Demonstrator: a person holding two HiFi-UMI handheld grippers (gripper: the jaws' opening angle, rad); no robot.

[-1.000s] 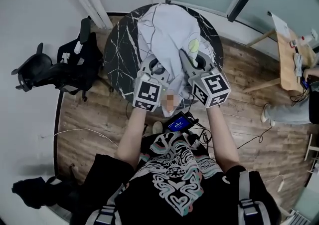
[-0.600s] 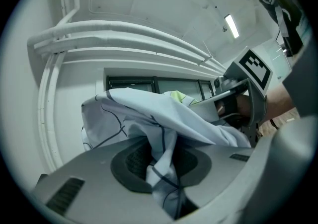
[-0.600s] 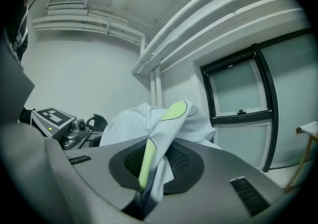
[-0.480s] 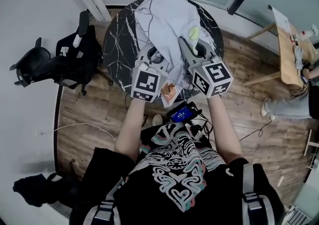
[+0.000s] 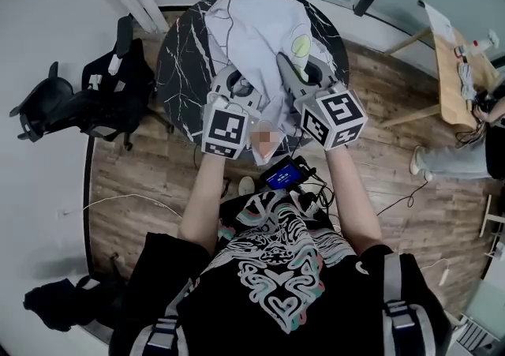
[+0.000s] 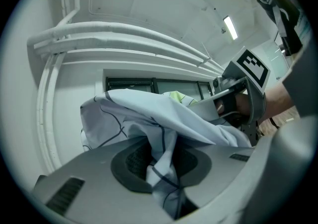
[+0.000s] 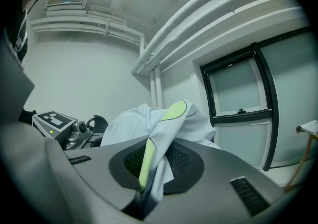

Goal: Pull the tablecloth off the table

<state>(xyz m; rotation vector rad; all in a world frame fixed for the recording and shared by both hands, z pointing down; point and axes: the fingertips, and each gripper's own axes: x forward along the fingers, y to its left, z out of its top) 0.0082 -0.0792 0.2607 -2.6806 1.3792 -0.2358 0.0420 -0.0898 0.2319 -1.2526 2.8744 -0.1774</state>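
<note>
A pale grey tablecloth (image 5: 256,27) with thin dark lines and a lime-green patch (image 5: 301,47) lies bunched over the round black marble table (image 5: 177,70). Its near edge is lifted toward me, off the tabletop. My left gripper (image 5: 237,94) is shut on a fold of the cloth (image 6: 161,166) that runs down between its pads. To its right, my right gripper (image 5: 293,76) is shut on the green-edged fold (image 7: 149,161). Both grippers are held side by side at the table's near edge. Each gripper view shows the other gripper: the right gripper (image 6: 243,94) and the left gripper (image 7: 59,123).
A black office chair (image 5: 79,102) stands left of the table. A wooden side table (image 5: 450,70) and a seated person's legs (image 5: 450,169) are at the right. A device with a blue screen (image 5: 282,175) hangs at my chest, and cables trail on the wooden floor.
Both grippers keep their hold on the cloth and have hardly moved. Only the head view has shifted slightly.
</note>
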